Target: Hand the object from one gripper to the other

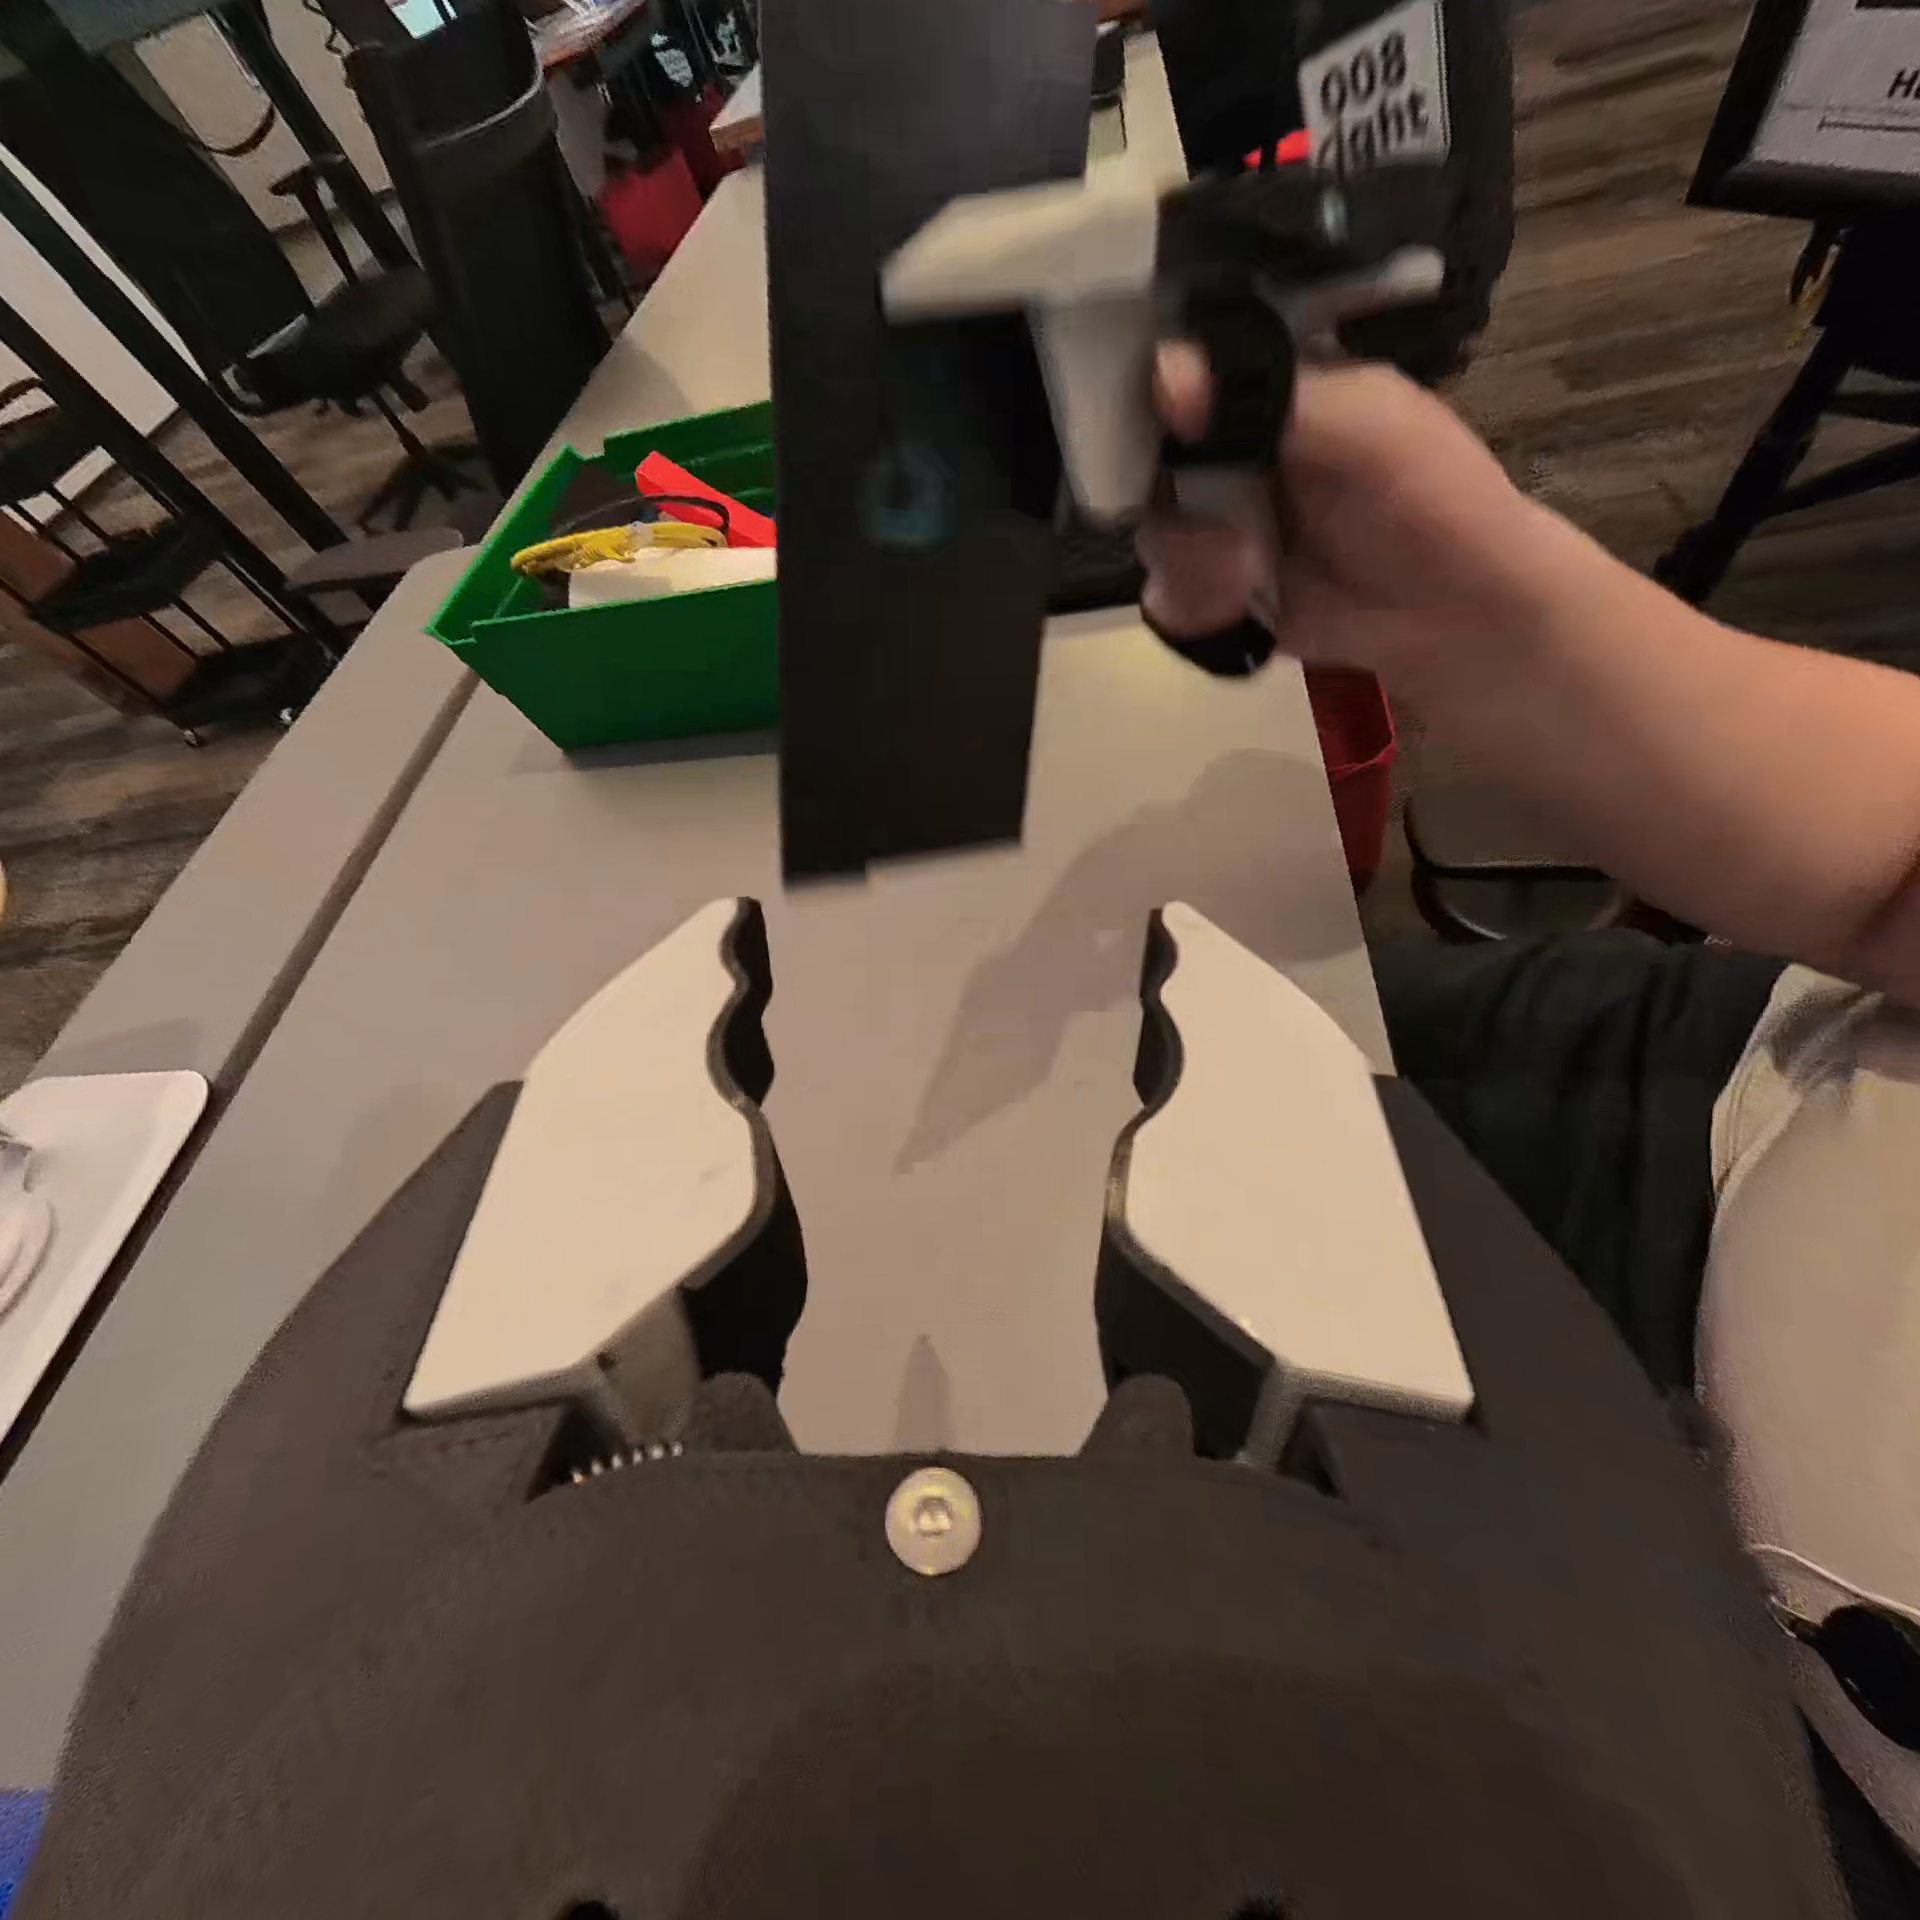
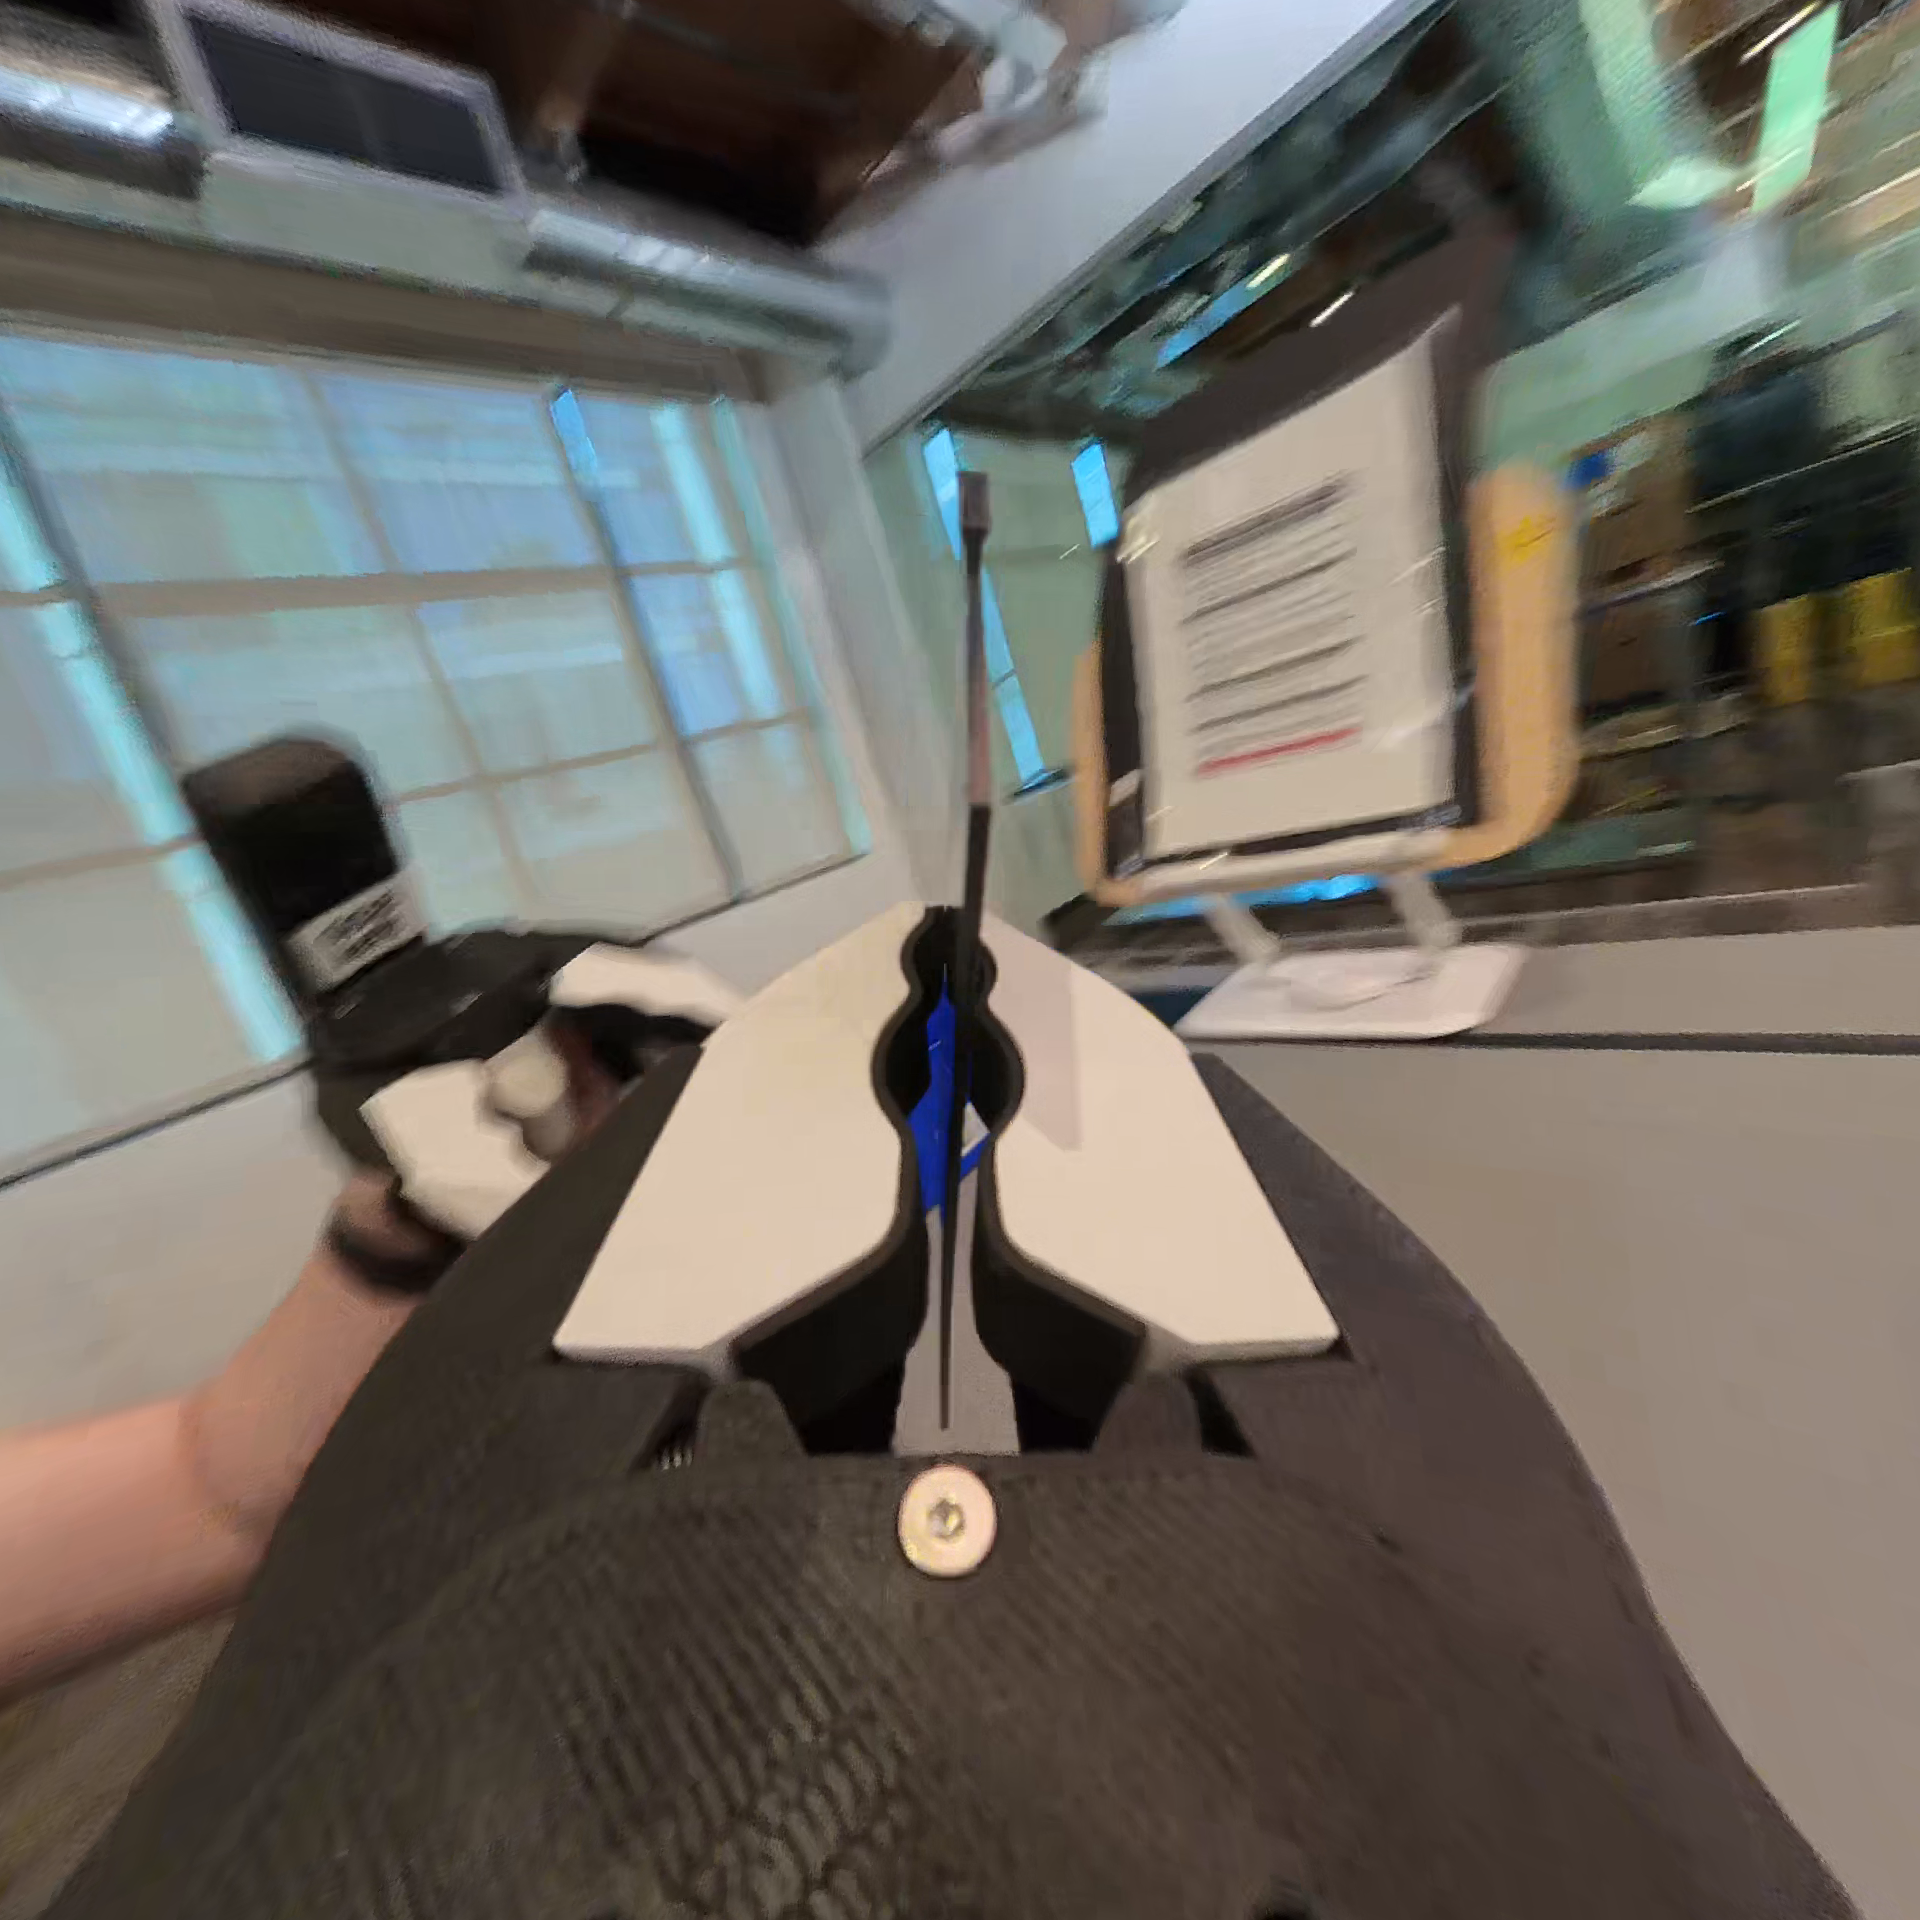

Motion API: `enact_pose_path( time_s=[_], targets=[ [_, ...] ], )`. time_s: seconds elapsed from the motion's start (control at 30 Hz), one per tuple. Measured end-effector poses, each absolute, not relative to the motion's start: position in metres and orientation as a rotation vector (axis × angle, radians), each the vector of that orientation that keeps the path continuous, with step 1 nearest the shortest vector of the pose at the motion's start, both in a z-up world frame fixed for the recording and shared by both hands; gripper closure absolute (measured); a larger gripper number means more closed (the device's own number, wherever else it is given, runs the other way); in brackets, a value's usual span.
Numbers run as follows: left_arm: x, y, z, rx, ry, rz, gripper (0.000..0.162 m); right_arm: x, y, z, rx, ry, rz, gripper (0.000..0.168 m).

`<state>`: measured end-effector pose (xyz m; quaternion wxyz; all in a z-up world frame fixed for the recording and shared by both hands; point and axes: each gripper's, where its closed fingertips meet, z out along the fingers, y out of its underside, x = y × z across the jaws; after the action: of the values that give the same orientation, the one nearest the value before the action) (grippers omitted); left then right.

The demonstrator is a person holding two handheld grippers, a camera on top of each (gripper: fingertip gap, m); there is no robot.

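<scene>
A flat black panel (image 1: 894, 675) with a blue mark hangs upright over the grey table (image 1: 582, 1039). My right gripper (image 1: 997, 343), blurred and held by a hand, is shut on the panel's right side near its middle. In the right wrist view the gripper (image 2: 961, 925) clamps the panel (image 2: 975, 675), which shows edge-on as a thin black line with blue between the fingers. My left gripper (image 1: 956, 920) is open and empty, with its fingertips just below the panel's lower edge and not touching it. It also shows blurred at the left of the right wrist view (image 2: 457, 1122).
A green bin (image 1: 623, 665) holding yellow, red and white items stands on the table behind the panel. A red bin (image 1: 1351, 748) sits by the table's right edge. A white tray (image 1: 94, 1164) lies at the left. A framed sign (image 2: 1288, 665) stands on a white base.
</scene>
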<state>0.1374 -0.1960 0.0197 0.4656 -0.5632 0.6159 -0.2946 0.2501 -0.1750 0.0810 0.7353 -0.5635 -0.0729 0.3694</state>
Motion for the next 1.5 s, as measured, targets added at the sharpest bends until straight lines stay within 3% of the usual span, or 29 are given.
enact_pose_path(
  time_s=[0.17,0.27,0.7,1.07,1.17,1.27,1.4,1.5],
  targets=[
    [0.132,-0.193,0.024,-1.370,1.508,-0.682,0.097,0.423,-0.188,0.145,-1.001,0.174,0.389,0.166],
    [0.131,-0.192,0.021,-1.375,1.524,-0.651,0.099,0.472,-0.165,0.144,-1.156,0.185,0.260,0.165],
    [0.131,-0.192,0.007,-1.411,1.575,-0.601,0.102,0.511,-0.050,0.014,-2.160,-0.151,-0.110,0.165],
    [0.127,-0.184,-0.006,-1.438,1.631,-0.515,0.103,0.506,0.009,-0.067,-2.574,-0.180,0.077,0.164],
    [0.123,-0.178,-0.003,-1.442,1.612,-0.490,0.103,0.531,0.017,-0.081,-2.578,-0.110,-0.038,0.157],
    [0.113,-0.158,0.006,-1.471,1.529,-0.447,0.100,0.545,0.022,-0.073,-2.467,-0.071,-0.111,0.138],
    [0.069,-0.086,0.027,-1.577,1.220,-0.148,0.098,0.520,0.023,-0.019,-2.155,-0.032,-0.141,0.106],
    [0.018,-0.032,0.038,-1.655,0.938,0.112,0.099,0.487,0.010,0.016,-1.916,-0.091,-0.311,0.100]
  ],
)
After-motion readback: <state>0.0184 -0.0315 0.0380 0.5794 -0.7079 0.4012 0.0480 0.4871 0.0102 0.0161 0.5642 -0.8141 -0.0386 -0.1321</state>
